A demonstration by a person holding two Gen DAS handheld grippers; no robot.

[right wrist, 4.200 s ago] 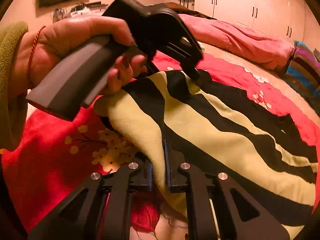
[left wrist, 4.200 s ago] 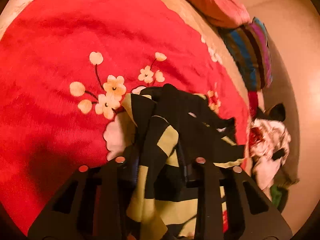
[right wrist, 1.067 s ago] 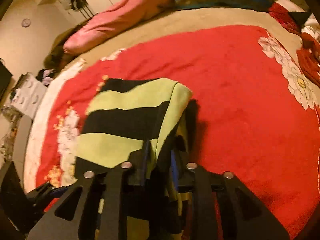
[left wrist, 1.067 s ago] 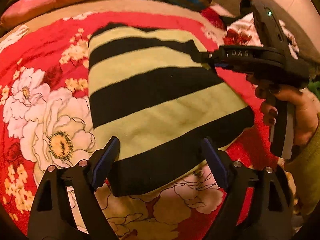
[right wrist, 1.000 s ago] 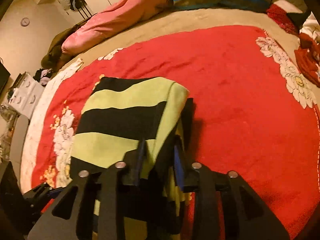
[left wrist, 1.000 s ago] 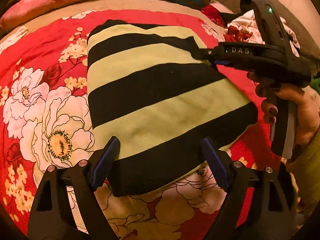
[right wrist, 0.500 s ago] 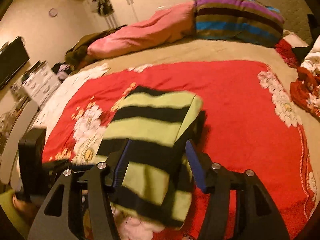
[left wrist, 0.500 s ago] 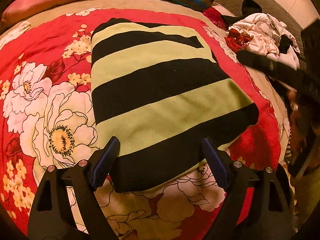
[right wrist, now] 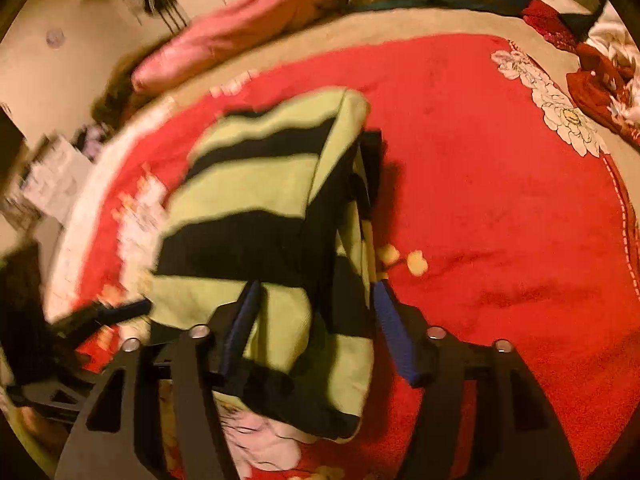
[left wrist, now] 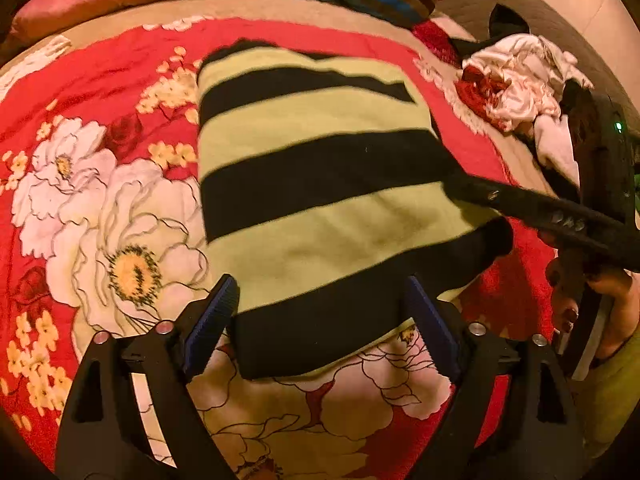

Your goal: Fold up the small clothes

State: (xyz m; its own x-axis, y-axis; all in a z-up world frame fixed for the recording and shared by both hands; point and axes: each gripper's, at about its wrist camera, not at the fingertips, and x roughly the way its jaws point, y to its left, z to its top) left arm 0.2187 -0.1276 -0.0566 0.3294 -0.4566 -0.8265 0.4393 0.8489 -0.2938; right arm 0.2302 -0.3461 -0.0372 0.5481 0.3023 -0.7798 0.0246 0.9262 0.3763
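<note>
The sweater (left wrist: pixel 320 200) looks soft, light and limp, likely to sag and slide unless taken by a folded edge or corner at 6 o'clock. It is knit, in broad black and pale-yellow stripes, folded into a rectangle on the red floral blanket (left wrist: pixel 100 208) on the bed. The left tool (left wrist: pixel 320 316) stands wide, straddling its near edge. The right tool (right wrist: pixel 316 320) is opening, with cloth between the pads.

Left gripper (left wrist: pixel 320 308): jaws wide apart, angled down, nothing pinched btwn pads. Right gripper (right wrist: pixel 316 320): jaws opening, angled down, pads not pressing anything. Person's right hand (left wrist: pixel 592 300) wraps its handle.
</note>
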